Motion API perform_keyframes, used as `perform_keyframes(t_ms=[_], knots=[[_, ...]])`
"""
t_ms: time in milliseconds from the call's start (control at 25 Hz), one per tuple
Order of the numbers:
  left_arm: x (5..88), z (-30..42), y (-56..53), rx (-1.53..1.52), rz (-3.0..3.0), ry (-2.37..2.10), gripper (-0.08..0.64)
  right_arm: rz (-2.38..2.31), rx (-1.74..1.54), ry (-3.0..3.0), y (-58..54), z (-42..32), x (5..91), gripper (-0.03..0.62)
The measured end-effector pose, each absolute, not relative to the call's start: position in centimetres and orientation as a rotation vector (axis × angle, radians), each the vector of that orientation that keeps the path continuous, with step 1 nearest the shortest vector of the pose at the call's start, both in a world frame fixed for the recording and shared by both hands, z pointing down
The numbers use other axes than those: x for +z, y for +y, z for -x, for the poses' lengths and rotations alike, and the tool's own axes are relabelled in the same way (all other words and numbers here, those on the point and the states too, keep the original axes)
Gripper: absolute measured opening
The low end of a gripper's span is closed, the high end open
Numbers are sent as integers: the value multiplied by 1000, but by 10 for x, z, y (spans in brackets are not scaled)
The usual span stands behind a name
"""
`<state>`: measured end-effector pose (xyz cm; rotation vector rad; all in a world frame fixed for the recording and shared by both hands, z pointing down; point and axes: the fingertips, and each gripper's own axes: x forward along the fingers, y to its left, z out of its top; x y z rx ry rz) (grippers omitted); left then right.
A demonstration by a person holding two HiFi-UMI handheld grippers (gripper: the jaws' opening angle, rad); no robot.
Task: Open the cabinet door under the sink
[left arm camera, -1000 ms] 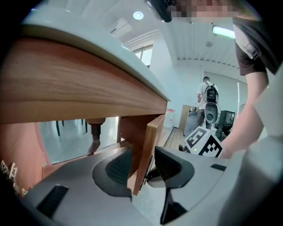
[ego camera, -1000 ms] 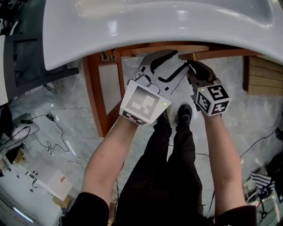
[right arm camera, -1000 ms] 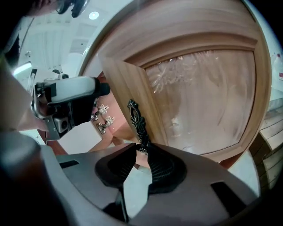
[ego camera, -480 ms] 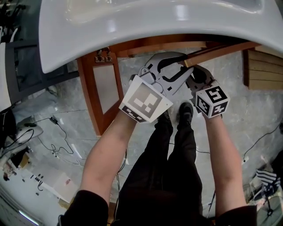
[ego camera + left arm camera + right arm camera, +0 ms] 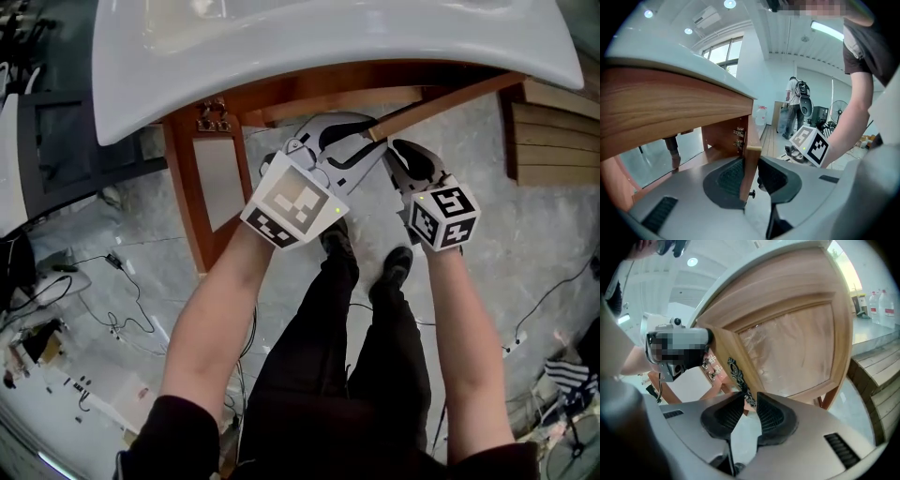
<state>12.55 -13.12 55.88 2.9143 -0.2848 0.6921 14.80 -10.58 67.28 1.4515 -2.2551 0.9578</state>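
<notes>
1. Here, a glossy white sink basin spans the top of the scene. A reddish-brown wooden cabinet sits under it, above a grey marble floor.
2. Far left, the cabinet's left-hand door, a wooden frame round a pale frosted panel, stands swung wide open.
3. Next, the person's left gripper, grey plastic with black ribbed pads and a white cube of square markers, reaches up under the basin. Its jaws are closing with the free upright edge of the right-hand door between them. One pad lies behind the wood. The other sits just beside the near face, with a thin gap showing lower down, so the pinch is not yet tight.
4. The right-hand cabinet door, the same wood round a frosted panel, stands partly swung out from the cabinet. From above, its top edge shows as a slanting wooden strip just under the basin's rim.
5. The right gripper, of the same build, points up at that door's front. Its jaws are opening. The lower end of an ornate dark metal handle sits between the pads, loose rather than squeezed.
6. Far right, a stack of pale wooden boards lies on the floor, well apart from both grippers.
</notes>
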Motion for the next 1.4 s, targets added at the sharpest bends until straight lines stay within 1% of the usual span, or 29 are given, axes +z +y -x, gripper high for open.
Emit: perform_keyframes(t_ms=[80,200,440,760,1160,1400], knots=[[558,-128,-121,690,-2896,-300,92,-1491,970,-2234,-93,-166,667,84],[559,-131,-109,676,-2876,-375,92,-1525,954,-2232,-73,-190,656,71],[559,-145,-78,719,-2857,-458,92,-1545,905,-2254,-34,-225,635,67],[556,-158,-48,704,-2815,-528,95,-1526,827,-2322,-6,-236,606,63],[555,-196,4,645,-2800,-469,100,-1549,797,-2298,34,-268,600,60],[555,-208,13,615,-2768,-502,103,-1594,805,-2250,58,-303,597,57]])
